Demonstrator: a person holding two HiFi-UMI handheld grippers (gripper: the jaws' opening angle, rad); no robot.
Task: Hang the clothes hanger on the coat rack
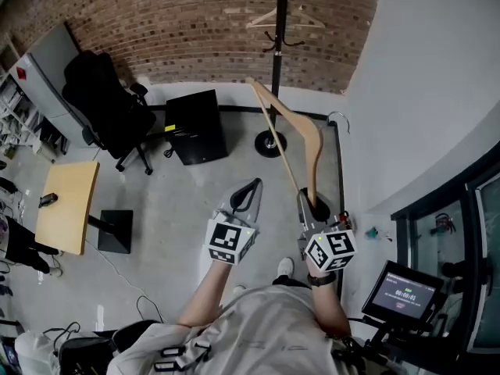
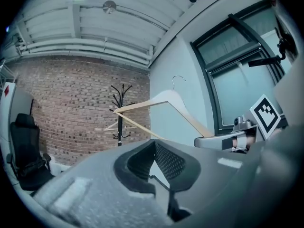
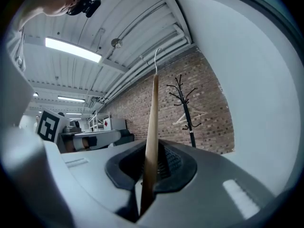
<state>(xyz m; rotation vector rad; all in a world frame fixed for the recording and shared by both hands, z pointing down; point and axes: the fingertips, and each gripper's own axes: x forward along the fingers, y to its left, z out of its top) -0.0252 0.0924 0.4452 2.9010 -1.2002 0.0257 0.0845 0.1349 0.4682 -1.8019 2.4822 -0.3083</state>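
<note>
My right gripper (image 1: 311,203) is shut on one arm end of a light wooden clothes hanger (image 1: 291,123), which angles up and away toward the brick wall. Its metal hook (image 1: 340,119) points toward the white wall on the right. In the right gripper view the hanger (image 3: 152,113) stands edge-on between the pads of the right gripper (image 3: 152,148). A black coat rack (image 1: 275,53) stands ahead by the brick wall, with another pale hanger (image 1: 285,18) on it. My left gripper (image 1: 248,194) floats beside the right one, shut and holding nothing; its tips (image 2: 153,144) meet.
A black office chair (image 1: 105,104) and a black cabinet (image 1: 195,127) stand left of the rack's round base (image 1: 270,143). A wooden desk (image 1: 69,205) is at far left. The white wall (image 1: 422,92) is close on the right, and a screen (image 1: 402,291) is at lower right.
</note>
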